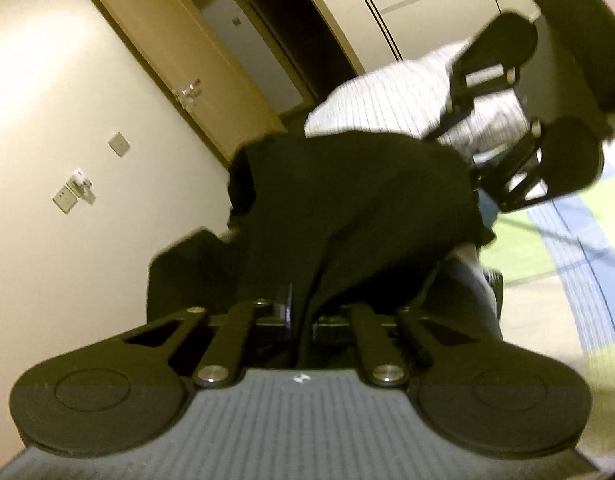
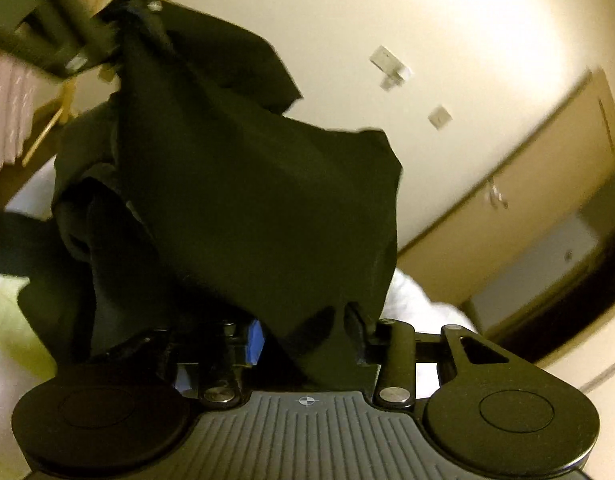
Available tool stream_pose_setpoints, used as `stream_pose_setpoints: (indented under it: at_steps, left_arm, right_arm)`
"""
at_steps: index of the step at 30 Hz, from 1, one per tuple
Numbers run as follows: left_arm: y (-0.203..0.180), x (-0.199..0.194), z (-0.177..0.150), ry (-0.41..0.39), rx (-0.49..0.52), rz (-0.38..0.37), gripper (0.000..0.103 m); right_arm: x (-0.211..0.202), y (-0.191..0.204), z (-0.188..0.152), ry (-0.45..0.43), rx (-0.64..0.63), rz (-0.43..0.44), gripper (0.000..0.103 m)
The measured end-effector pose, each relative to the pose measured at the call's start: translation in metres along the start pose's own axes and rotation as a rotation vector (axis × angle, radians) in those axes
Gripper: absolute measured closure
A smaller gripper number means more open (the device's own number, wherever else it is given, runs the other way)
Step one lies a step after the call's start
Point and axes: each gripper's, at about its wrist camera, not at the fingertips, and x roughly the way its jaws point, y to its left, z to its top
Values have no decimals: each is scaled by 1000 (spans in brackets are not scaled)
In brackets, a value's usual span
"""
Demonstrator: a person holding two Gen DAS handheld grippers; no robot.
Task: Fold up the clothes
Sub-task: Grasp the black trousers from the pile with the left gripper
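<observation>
Two tools share one black garment (image 1: 347, 208), which hangs slack in the air between them. Left tool (image 1: 303, 320): jaws drawn together and clamped on a narrow gather of the dark cloth, which rises from the jaws toward 12 o'clock and spreads into a broad drape. Right tool (image 2: 307, 340): jaws partly closed, a thick bunch of the same cloth caught between a blue-faced pad (image 2: 254, 340) at the 9 o'clock side and the opposite finger at the 3 o'clock side; the fabric balloons upward and fills the centre of that view. In the left wrist view the right tool appears at 2 o'clock, blurred, close against the far edge of the garment. In the right wrist view the left tool appears at 11 o'clock, also blurred, with the cloth running up into it.

Surroundings: a white striped pillow (image 1: 407, 96) lies behind the garment at 1 o'clock in the left view. A bed cover (image 1: 555, 240) in green, blue and white blocks lies at 3 o'clock. A wooden door (image 1: 179, 60) with a metal handle stands at 11 o'clock, and a cream wall (image 1: 47, 120) with switch plates (image 1: 118, 144) fills the 9 o'clock side.
</observation>
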Motion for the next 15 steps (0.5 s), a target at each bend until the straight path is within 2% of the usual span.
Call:
stream_pose_setpoints:
  at_steps: [1,2,6,10,12,15]
  left_arm:
    - [3,-2,4,-16,-4,7,98]
    - [5,-4,9,-33,-10,16,98]
    - [12,-13,38,-110,-11,23,99]
    - [-1,-35,78,-229,8,-1,100]
    - [-13,-52,100,-294,12,-30,100]
    - [-46,-86,126,-372,16,-112,100]
  right_arm:
    - [1,-1,-1,-3,-13,-5,93]
    - [0,-5,-1,-3,-10,-17,103]
    - [-19,-36,-2,-25,67,-119,103]
    - [-60,-80,-13,-55,162,-272,103]
    - [-91,-102,-19,-66,207,-342,103]
    - [-151,-123,-46,-80,263,-445,103]
